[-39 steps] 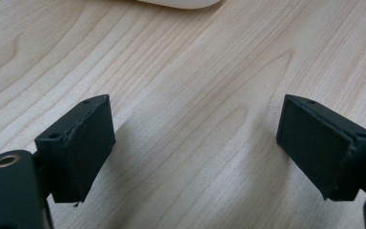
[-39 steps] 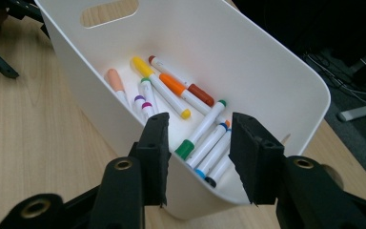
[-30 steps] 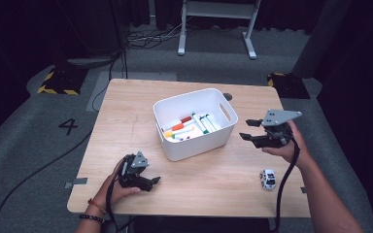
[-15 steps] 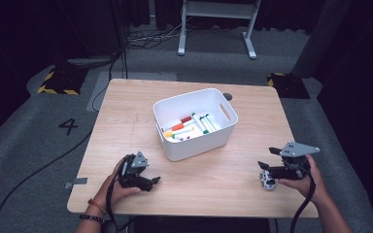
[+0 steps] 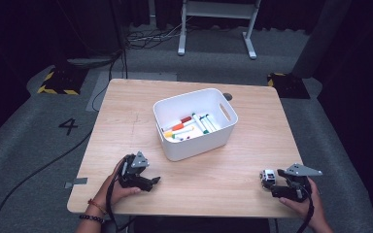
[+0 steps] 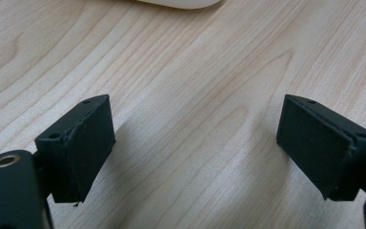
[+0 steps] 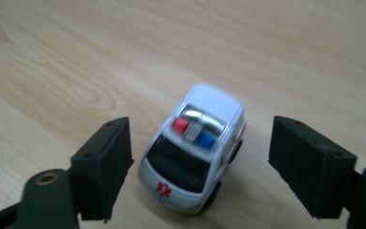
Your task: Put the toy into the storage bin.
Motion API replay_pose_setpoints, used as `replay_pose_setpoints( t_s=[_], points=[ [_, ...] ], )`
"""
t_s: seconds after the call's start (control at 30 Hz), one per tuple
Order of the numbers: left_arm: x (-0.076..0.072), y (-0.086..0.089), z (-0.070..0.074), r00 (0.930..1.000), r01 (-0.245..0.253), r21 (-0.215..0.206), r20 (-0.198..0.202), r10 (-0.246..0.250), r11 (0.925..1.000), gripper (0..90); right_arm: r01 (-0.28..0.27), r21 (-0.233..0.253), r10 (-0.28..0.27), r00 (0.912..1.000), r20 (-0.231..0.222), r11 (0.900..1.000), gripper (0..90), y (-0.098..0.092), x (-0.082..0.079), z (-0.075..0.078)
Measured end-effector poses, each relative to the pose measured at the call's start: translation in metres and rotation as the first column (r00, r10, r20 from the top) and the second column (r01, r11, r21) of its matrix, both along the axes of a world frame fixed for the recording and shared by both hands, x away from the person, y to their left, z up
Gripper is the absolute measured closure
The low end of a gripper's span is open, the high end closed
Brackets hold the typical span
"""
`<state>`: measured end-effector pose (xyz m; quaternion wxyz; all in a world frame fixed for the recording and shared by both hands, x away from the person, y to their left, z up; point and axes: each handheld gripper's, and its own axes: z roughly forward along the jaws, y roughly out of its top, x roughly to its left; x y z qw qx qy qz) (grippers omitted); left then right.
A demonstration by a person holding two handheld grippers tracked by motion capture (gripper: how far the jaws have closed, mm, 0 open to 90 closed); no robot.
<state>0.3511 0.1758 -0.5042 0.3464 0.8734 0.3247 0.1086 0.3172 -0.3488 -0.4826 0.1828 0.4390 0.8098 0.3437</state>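
A small white toy ambulance with red and blue roof lights stands on the wooden table near its front right corner. My right gripper is open, its jaws on either side of the toy without touching it. In the high view the right gripper sits just behind the toy, held by a hand. My left gripper rests near the front left edge, open over bare wood. A white bin at the table's middle holds several coloured markers.
The bin's lower rim shows at the top of the left gripper view. Beyond the table are a grey floor, cables, a white stand and a floor mark "4". Bare wood lies between the two grippers.
My right gripper came down from beside the bin to the front right corner and now brackets the toy ambulance. The left gripper has stayed in place.
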Motion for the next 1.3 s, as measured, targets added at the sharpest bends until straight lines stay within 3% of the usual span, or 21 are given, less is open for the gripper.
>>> replay_pose_setpoints(
  t_s=[0.1,0.37,0.47,0.6,0.67,0.77,0.97,1.07,1.3],
  points=[
    [0.000,0.000,0.000,1.0000,0.000,0.000,0.000,0.000,1.0000,12.7,0.003,-0.003,-0.003,0.9998,-0.019,1.000,30.5,0.000,0.000,-0.010],
    [0.000,0.000,0.000,1.0000,0.000,0.000,0.000,0.000,1.0000,12.7,0.011,-0.002,-0.011,0.9995,0.029,1.000,34.5,0.007,0.004,-0.018],
    [0.000,0.000,0.000,1.0000,0.000,0.000,0.000,0.000,1.0000,12.7,-0.049,0.017,0.048,0.9972,0.058,0.999,42.6,0.007,0.011,-0.020],
    [0.000,0.000,0.000,1.0000,-0.002,-0.004,-0.004,0.002,1.0000,12.7,-0.058,0.008,0.057,0.9955,0.075,0.998,37.2,0.008,0.013,-0.020],
    [0.000,0.000,0.000,1.0000,-0.002,-0.004,-0.004,0.002,1.0000,12.7,-0.025,-0.014,0.026,0.9959,0.087,1.000,29.4,0.007,0.012,-0.021],
    [0.000,0.000,0.000,1.0000,-0.002,-0.004,-0.003,0.002,1.0000,12.7,0.024,0.007,-0.024,0.9978,0.062,1.000,28.2,0.002,0.007,-0.021],
    [0.000,0.000,0.000,1.0000,-0.003,-0.003,-0.004,0.003,1.0000,12.7,0.033,0.011,-0.033,0.9981,0.052,0.999,35.4,-0.001,0.002,-0.020],
    [0.000,0.000,0.000,1.0000,-0.002,-0.002,-0.003,0.002,1.0000,12.6,0.005,0.021,-0.006,0.9980,0.063,1.000,48.1,-0.003,0.000,-0.020],
    [0.000,0.000,0.000,1.0000,-0.002,-0.002,-0.004,0.002,1.0000,12.6,-0.015,0.023,0.013,0.9974,0.070,1.000,48.9,-0.004,0.000,-0.020]
  ],
)
